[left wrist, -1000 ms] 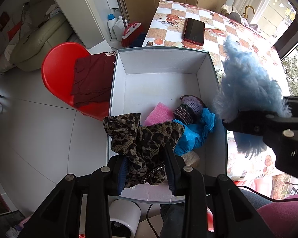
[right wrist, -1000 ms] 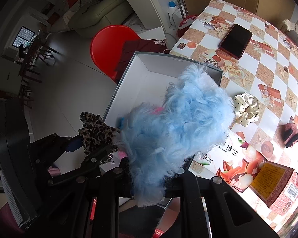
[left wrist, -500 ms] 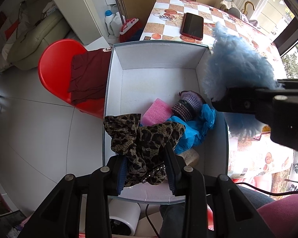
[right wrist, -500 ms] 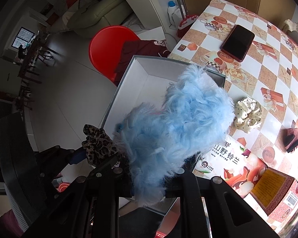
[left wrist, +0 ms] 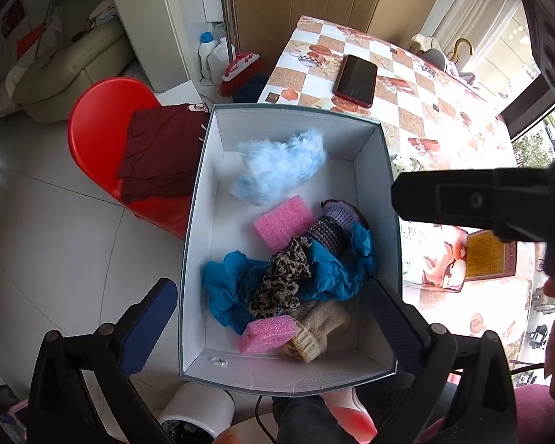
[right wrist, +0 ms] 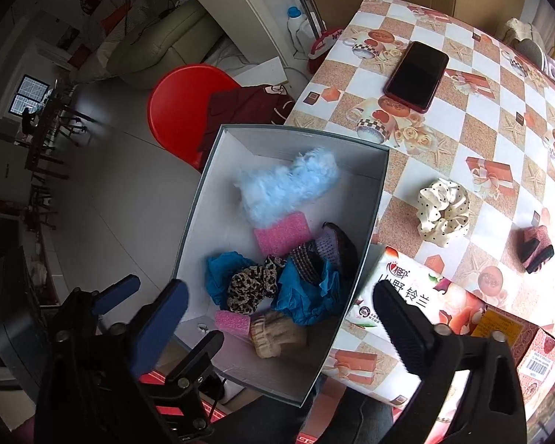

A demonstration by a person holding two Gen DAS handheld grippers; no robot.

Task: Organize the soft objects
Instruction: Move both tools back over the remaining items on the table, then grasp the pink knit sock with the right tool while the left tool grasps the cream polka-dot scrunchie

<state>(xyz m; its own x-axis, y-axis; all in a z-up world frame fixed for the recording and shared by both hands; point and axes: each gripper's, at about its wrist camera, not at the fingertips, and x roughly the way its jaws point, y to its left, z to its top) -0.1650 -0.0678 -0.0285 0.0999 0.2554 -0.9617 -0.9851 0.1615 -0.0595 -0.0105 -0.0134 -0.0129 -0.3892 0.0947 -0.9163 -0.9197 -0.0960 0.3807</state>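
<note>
Both tools just let go, jaws opening wide, nothing between them. Blue fluff [left wrist: 281, 170] and leopard scarf [left wrist: 281, 281] now lie in the box [left wrist: 198, 199]. Spotted scrunchie [right wrist: 442, 212] waits on the bench [right wrist: 462, 118], likely next.

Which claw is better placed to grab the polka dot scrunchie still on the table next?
Probably the right. The right claw, empty with jaws opening, hangs at the box's table-side wall, with the polka dot scrunchie just beyond. The left claw, also empty, sits over the box's floor side, farther away.
</note>
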